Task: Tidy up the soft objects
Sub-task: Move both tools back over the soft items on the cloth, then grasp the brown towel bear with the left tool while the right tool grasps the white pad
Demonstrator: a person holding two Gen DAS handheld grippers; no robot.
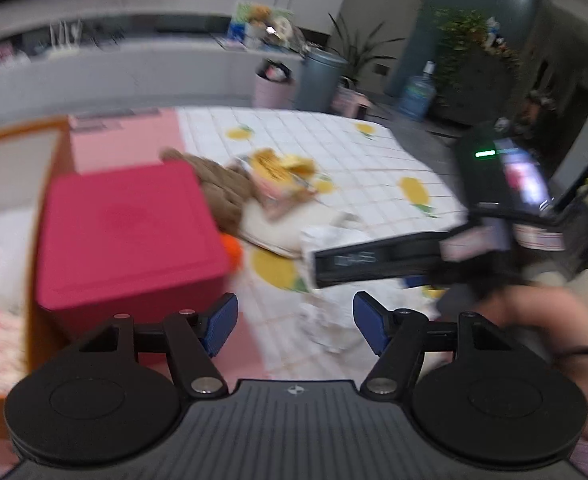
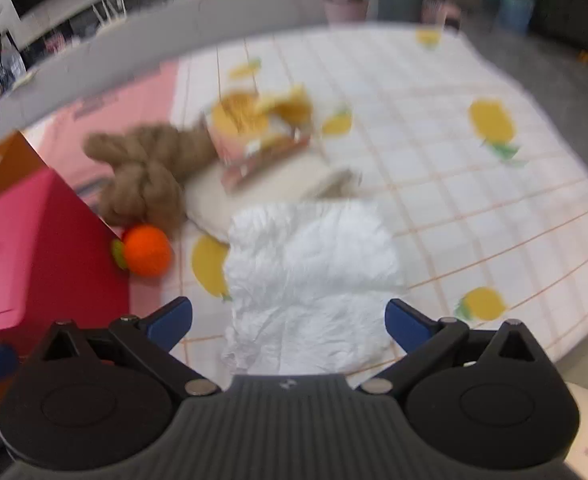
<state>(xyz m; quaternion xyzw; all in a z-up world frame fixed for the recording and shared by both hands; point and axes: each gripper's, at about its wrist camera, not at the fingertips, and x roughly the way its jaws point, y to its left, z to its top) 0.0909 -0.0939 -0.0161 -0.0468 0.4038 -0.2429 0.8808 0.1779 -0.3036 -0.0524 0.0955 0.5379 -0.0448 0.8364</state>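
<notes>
A crumpled white cloth (image 2: 310, 256) lies on the lemon-print tablecloth (image 2: 454, 184), straight under my right gripper (image 2: 288, 322), whose blue pads stand wide open above it without touching. Behind the cloth sit a brown knotted rope toy (image 2: 146, 172), an orange ball (image 2: 148, 250), a cream flat cushion (image 2: 278, 184) and a yellow-and-pink plush (image 2: 262, 120). My left gripper (image 1: 294, 324) is open and empty over the table's near edge, beside a magenta box (image 1: 130, 232). The right gripper's black body (image 1: 434, 256) crosses the left wrist view, over the cloth (image 1: 330, 312).
An orange-walled box (image 1: 42, 240) at the left holds white and pink soft things. A pink mat (image 2: 134, 96) lies beside the tablecloth. Beyond the table stand a pink bin (image 1: 274, 84), a grey bin (image 1: 320, 80), plants and a water bottle (image 1: 418, 96). A hand (image 1: 550, 344) holds the right gripper.
</notes>
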